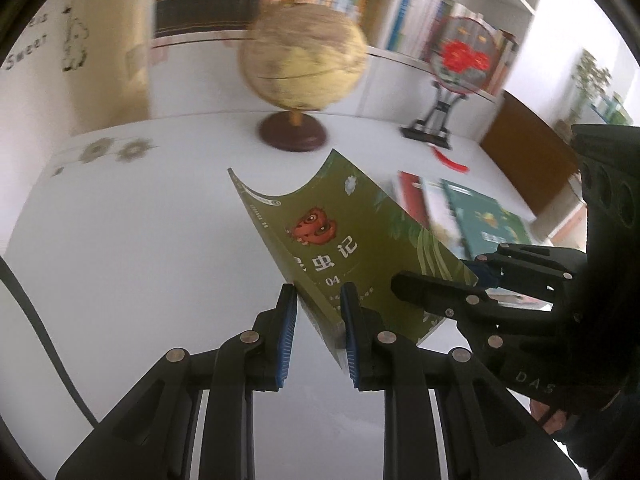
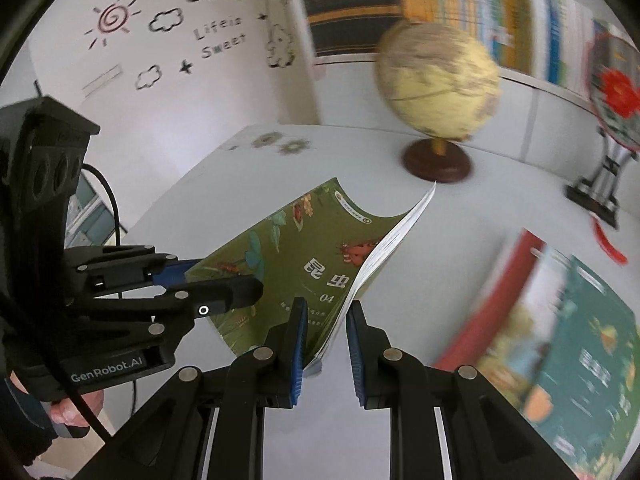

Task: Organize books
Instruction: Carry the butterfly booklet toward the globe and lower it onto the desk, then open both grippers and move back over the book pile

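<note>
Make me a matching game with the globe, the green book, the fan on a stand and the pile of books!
Things:
1. globe
2. green book
3. round fan
4. pile of books

Clues:
A. lying flat on the white table
B. held up by both grippers
C. red flower on it
D. yellowish ball on a dark brown base

Pairs: 1-D, 2-B, 3-C, 4-A

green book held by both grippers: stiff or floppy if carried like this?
Probably floppy: the green book is thin and its free top edge already curves. Likely light. The left gripper and right gripper pinch only its lower edge, so it may sag.
</note>
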{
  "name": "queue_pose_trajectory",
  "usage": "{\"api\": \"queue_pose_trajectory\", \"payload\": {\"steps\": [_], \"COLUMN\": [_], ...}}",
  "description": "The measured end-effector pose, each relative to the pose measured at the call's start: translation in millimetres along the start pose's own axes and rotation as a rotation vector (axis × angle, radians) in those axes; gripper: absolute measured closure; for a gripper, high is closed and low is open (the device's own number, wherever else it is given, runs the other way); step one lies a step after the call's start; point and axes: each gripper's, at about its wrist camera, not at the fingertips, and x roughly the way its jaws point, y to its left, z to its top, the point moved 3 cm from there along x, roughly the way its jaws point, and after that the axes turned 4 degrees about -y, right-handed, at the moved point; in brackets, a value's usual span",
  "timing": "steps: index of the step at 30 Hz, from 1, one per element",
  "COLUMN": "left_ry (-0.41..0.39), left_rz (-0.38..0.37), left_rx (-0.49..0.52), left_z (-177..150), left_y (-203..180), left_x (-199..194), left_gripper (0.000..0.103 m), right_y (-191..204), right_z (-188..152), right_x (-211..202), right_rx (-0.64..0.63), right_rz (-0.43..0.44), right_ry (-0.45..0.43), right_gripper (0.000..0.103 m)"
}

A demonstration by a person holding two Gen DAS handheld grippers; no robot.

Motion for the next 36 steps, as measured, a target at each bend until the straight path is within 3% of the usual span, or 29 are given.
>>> {"api": "queue_pose_trajectory", "payload": {"steps": [9,17,23,28,36], "left_ry": [0.015,0.075,0.127,0.177,0.210], "left_rz": [0.066,0.082,0.089,0.118,0.134], "left_rx": [-0.089,-0.170,-0.207,-0.243,-0.294], "left_z": [-15,-40,-58,-74,-91], "left_y": [67,101,111,119,123], "left_x": [10,24,34,41,38], "left_gripper": [0.084,0.084,0.084,0.074,0.073], "right_y": [43,45,37,28,19], "right_z": [16,7,-7,-20,-30], "right_x": [63,87,102,117,128], "right_rx": [0.008,0.062,0.100,0.151,0.176], "right_rz": [0.054,0.034,0.024,0.036,0.057], "right_ry": [0.039,0.073,0.141,0.205,0.282], "right_gripper": [0.084,0.083,0.083,0.083,0.082]}}
